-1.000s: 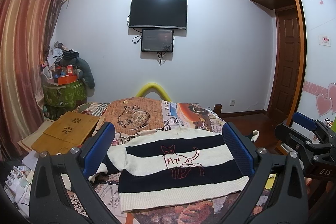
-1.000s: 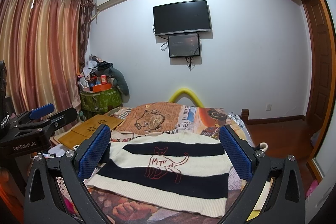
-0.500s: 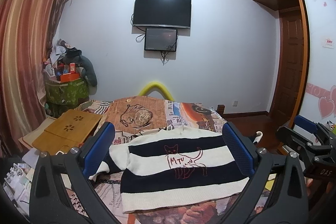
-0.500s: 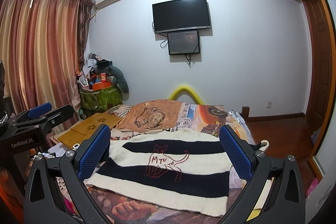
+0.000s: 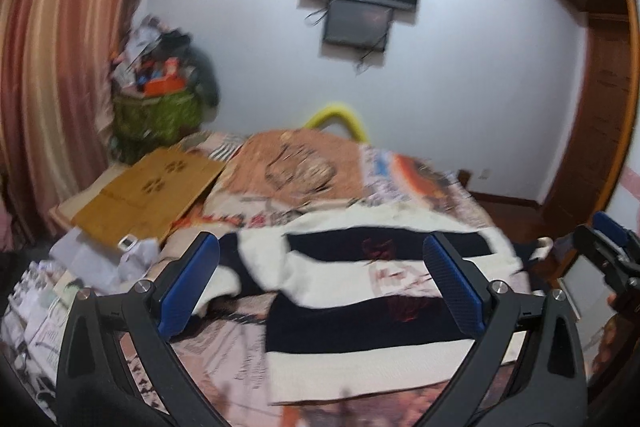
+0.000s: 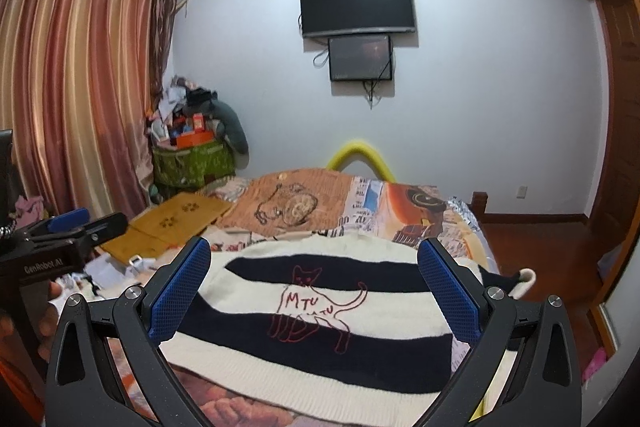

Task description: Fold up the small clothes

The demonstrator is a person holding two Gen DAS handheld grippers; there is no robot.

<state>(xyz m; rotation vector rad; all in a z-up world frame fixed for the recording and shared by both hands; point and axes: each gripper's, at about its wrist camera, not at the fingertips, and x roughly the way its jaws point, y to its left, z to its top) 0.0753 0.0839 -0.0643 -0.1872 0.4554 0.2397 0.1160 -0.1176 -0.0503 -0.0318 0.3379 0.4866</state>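
Cream-and-navy stripes on the sweater [image 6: 320, 311], a red outlined cat across them; blue pads [image 6: 180, 293] on black fingers; the bedspread [image 6: 384, 207] shows orange prints.

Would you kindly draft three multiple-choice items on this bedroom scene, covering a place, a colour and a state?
1. Where does the striped sweater lie?
A. spread on the bed
B. hung from the curtain
C. on the floor

2. What colour is the cat outline on it?
A. yellow
B. red
C. green

3. How are the left gripper and right gripper?
A. both shut on the sweater
B. one open, one shut
C. both open, holding nothing

Answers: 1 A, it lies flat on the patterned bedcover; 2 B, the stitched lines are red on the stripes; 3 C, blue pads stand wide apart in both wrist views.
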